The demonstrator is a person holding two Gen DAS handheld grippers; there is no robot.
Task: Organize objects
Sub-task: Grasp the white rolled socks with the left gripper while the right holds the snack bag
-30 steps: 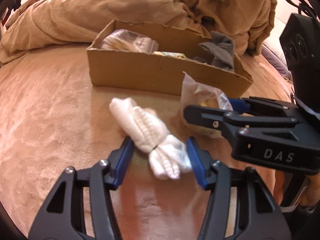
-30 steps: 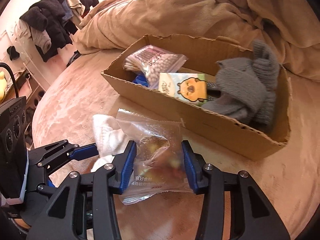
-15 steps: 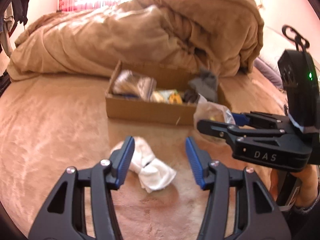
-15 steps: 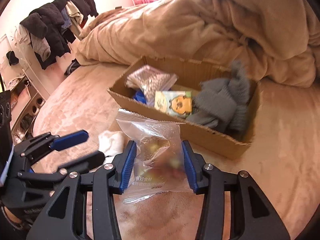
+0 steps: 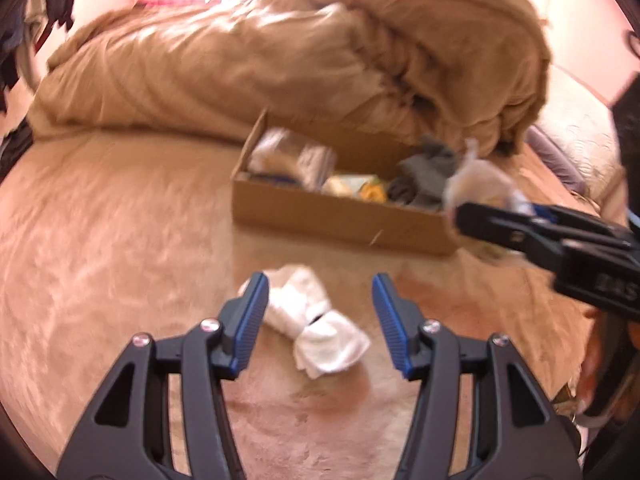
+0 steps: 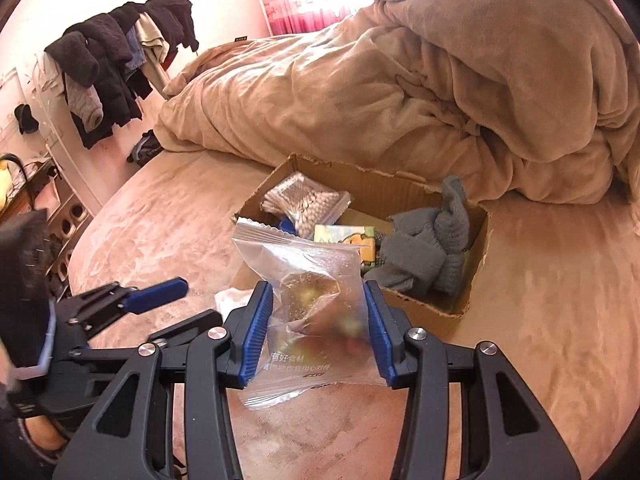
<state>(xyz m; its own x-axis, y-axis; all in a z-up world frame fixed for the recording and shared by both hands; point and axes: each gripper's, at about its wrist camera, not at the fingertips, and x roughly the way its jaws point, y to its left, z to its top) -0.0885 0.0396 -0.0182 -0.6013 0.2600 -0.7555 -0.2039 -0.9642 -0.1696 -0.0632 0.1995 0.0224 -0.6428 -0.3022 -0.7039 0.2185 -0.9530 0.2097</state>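
My right gripper (image 6: 318,328) is shut on a clear snack bag (image 6: 312,300) and holds it up in the air, in front of the cardboard box (image 6: 424,308). The box holds a bag of cotton swabs (image 6: 308,204), a small carton (image 6: 348,240) and grey socks (image 6: 432,248). My left gripper (image 5: 316,320) is open and empty, raised above a rolled white sock pair (image 5: 316,320) that lies on the bed. The box (image 5: 340,216) and the snack bag (image 5: 480,184) also show in the left wrist view.
A heaped tan duvet (image 6: 400,80) lies behind the box. Dark clothes (image 6: 112,60) hang on a rack at the far left, past the bed's edge. The tan bed sheet (image 6: 540,320) spreads around the box.
Both grippers have risen and pulled back from the bed. The right one has lifted the snack bag off the sheet. The white socks stay on the bed.
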